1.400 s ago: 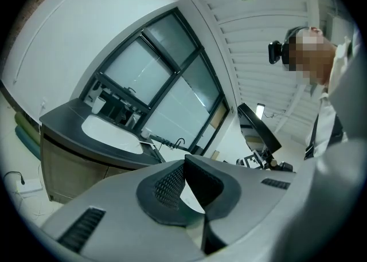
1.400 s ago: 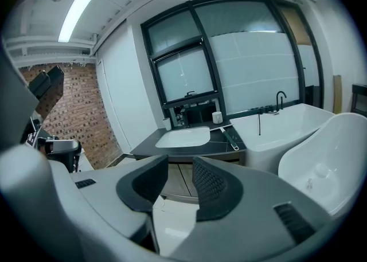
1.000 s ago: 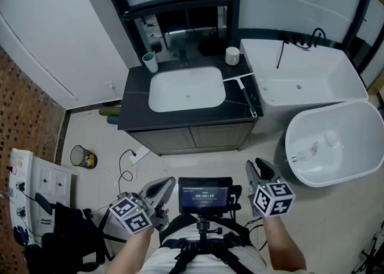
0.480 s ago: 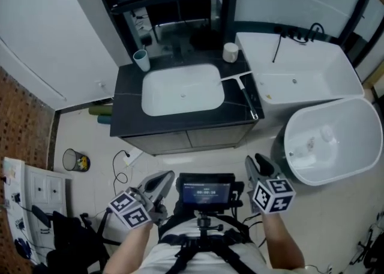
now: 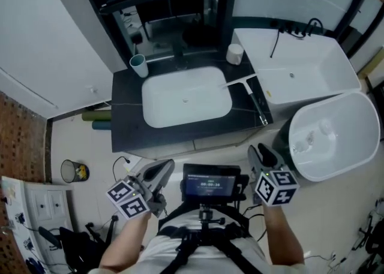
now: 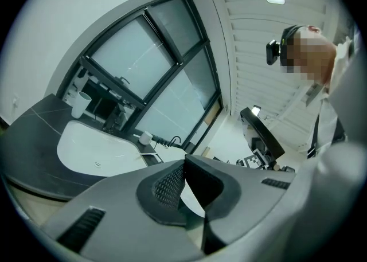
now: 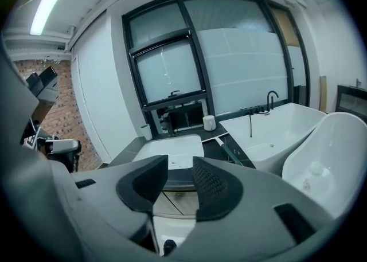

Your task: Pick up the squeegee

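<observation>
Two grippers hang low in the head view, well short of the vanity. The left gripper [image 5: 159, 171] has its jaws pressed together at the tips with nothing between them. The right gripper [image 5: 261, 150] has its jaws spread and empty.

The squeegee [image 5: 251, 96] lies flat on the dark counter [image 5: 129, 129], just to the right of the sink [image 5: 198, 108]. Its white blade sits toward the back by the basin's corner, and its slim handle runs toward the counter's front edge. It is well apart from both grippers, so the step in hand is, by my reading, the approach.

The right gripper is the natural choice: it is on the squeegee's side, its jaws stand apart, and its own view shows the squeegee [image 7: 228, 149] just right of its line. Good practice would be to bring it over the middle of the handle and turn the wrist so the jaws straddle the handle across its width. Then lower until the pads flank it before closing.

A thin handle lying flat may skid on the smooth counter, and the white jar [image 5: 234, 54] and the bathtub [image 5: 312, 63] stand near, so a slow, steep descent seems wise
</observation>
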`<state>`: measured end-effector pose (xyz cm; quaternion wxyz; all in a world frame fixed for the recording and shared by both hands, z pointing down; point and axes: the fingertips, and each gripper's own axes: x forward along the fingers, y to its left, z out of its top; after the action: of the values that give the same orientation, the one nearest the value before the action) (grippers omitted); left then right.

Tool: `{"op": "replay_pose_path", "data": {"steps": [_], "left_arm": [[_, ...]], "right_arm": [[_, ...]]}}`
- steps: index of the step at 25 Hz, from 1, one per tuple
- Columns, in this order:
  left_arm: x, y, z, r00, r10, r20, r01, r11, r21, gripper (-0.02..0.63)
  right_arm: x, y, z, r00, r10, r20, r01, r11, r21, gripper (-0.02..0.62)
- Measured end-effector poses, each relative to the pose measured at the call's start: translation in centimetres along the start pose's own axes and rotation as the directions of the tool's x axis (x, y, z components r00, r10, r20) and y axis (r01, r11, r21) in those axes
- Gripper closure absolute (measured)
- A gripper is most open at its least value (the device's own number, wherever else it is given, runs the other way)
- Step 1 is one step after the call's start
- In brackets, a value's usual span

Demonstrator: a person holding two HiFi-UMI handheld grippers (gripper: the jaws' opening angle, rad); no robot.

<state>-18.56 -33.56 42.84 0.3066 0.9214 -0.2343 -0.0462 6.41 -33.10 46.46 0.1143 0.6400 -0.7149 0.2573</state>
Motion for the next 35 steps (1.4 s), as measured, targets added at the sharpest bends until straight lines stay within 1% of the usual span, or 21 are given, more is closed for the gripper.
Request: {"op": "replay_pose_path", "data": {"steps": [5,11,17,27,35], "left_arm": [[-0.1,2.2,1.3,1.0,-0.023,-0.007,0.023,1.0,-0.012,0.611],[-0.7,3.8,2.1,0.999,-0.039,-0.009,0.038,0.999,-0.018,0.611],[-1.5,4.4,3.0,0.999,-0.035,0.007,0.035,0.999,-0.01,0.611],[-1.9,5.1,4.1,1.0,-0.015,0.025,0.015,1.0,-0.008,0.611],[-1.6,5.4,4.1,1.0,-0.026,0.014,0.026,1.0,-0.009,0.611]], "right_arm": [[1.4,0.9,0.7,0.999,-0.035,-0.003,0.035,0.999,0.003,0.453],[2.1,1.9,1.2,0.998,-0.058,0.006,0.058,0.998,0.005,0.453],[2.6,2.6,1.4,0.998,-0.057,0.009,0.057,0.998,-0.004,0.453],[4.0,3.6,2.7,0.999,-0.029,0.018,0.03,0.999,-0.02,0.453],[3.6,3.5,3.5,0.999,-0.048,0.026,0.049,0.998,-0.046,0.453]]}}
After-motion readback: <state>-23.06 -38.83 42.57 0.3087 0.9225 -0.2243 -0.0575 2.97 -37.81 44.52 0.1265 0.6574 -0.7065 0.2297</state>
